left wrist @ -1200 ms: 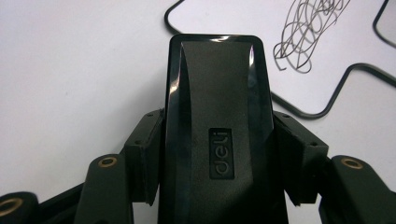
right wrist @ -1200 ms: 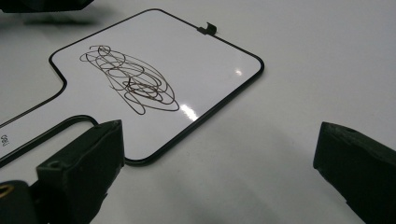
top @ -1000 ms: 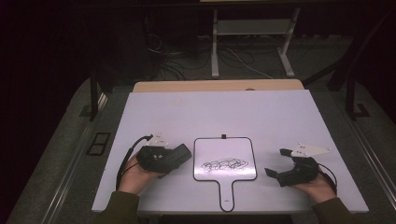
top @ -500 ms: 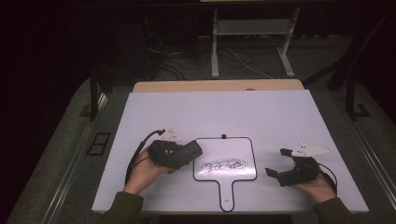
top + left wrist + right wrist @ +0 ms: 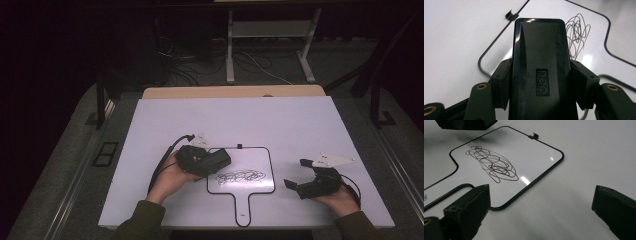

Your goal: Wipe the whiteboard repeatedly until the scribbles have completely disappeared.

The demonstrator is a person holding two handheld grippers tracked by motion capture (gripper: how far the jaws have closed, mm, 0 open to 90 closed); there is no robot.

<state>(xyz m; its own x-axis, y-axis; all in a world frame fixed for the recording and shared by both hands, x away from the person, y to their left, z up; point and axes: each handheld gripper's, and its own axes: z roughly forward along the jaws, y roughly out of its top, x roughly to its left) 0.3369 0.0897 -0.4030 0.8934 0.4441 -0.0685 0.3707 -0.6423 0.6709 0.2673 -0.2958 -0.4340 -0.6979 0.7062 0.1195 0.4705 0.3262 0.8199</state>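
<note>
A small white handled whiteboard [image 5: 252,159] lies at the table's front middle, with a black scribble [image 5: 242,176] across its lower half. My left gripper [image 5: 207,162] is shut on a black block eraser [image 5: 217,160], which reaches over the board's upper left corner. In the left gripper view the eraser [image 5: 540,62] sits clamped between both jaws of the left gripper [image 5: 541,82], pointing at the scribble [image 5: 576,35]. My right gripper [image 5: 296,173] rests open on the table to the right of the board. In the right gripper view its jaws [image 5: 541,205] stand wide apart before the whiteboard [image 5: 534,157] and scribble [image 5: 492,165].
The white tabletop [image 5: 250,120] stretches far beyond the board. A wooden strip [image 5: 235,92] lines its back edge. A small black clip [image 5: 239,146] sits on the board's top edge. Cables and metal stand legs [image 5: 230,55] lie on the floor behind.
My left gripper has carried the eraser to the right, from beside the board to over its upper left corner. The right gripper has stayed put.
</note>
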